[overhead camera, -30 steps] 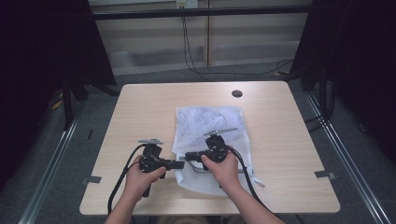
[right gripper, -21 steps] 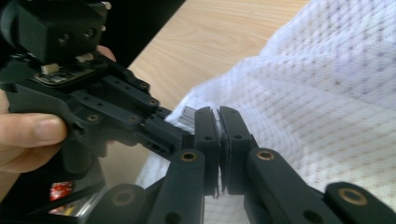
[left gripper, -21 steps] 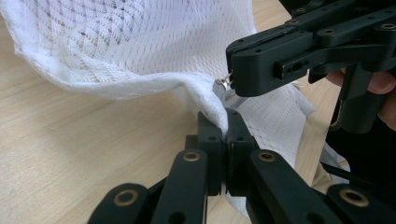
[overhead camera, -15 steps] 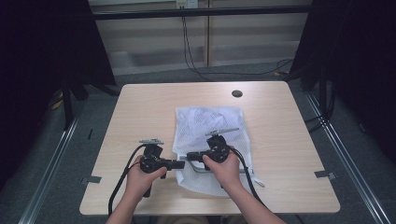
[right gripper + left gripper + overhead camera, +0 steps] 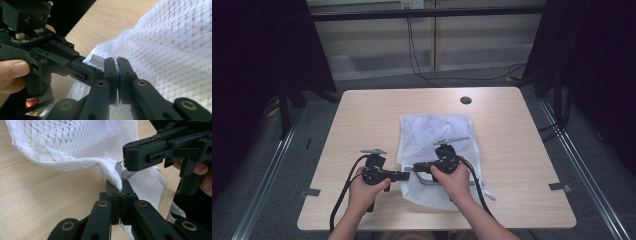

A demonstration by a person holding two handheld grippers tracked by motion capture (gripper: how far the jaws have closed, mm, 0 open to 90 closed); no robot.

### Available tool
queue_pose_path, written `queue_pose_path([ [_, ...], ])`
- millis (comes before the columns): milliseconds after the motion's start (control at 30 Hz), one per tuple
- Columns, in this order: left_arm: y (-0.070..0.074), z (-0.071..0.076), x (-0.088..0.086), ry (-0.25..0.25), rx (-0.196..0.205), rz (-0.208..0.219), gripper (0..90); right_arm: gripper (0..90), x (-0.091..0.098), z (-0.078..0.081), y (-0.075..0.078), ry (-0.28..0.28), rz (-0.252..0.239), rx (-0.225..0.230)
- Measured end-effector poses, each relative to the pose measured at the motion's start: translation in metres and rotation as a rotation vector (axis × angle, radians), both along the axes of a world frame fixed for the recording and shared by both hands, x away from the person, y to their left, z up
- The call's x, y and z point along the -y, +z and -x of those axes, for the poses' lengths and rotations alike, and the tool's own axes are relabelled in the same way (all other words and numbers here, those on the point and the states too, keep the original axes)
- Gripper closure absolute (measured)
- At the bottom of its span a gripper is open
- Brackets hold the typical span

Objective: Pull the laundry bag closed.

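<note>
A white mesh bag lies flat on the wooden table, with a grey zipper strip along its near left edge. My left gripper comes in from the left and is shut on a fold of the bag's edge. My right gripper points left toward it, jaws shut, with the small metal zipper pull sticking out at its tip. The two tips nearly touch. In the right gripper view my jaws are pressed together against the mesh, and the left gripper's tip sits just beside them.
A dark round hole sits near the table's far edge. A thin cord from the bag trails toward the near right. Black cables hang from both grippers over the front edge. Dark curtains and metal floor rails flank the table.
</note>
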State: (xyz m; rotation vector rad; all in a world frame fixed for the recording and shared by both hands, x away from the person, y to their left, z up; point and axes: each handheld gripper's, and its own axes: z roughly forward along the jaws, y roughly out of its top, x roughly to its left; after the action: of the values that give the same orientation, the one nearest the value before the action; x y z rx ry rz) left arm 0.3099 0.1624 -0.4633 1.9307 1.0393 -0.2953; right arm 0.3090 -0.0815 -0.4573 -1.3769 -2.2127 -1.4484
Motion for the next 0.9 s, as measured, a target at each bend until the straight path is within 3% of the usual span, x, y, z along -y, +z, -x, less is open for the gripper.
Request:
queue_pose_path([
  [900, 0.0014, 0.0015, 0.0057, 0.009, 0.026, -0.023, 88.5, 87.5, 0.0032, -0.0007, 0.0005, -0.005, 0.012, 0.006],
])
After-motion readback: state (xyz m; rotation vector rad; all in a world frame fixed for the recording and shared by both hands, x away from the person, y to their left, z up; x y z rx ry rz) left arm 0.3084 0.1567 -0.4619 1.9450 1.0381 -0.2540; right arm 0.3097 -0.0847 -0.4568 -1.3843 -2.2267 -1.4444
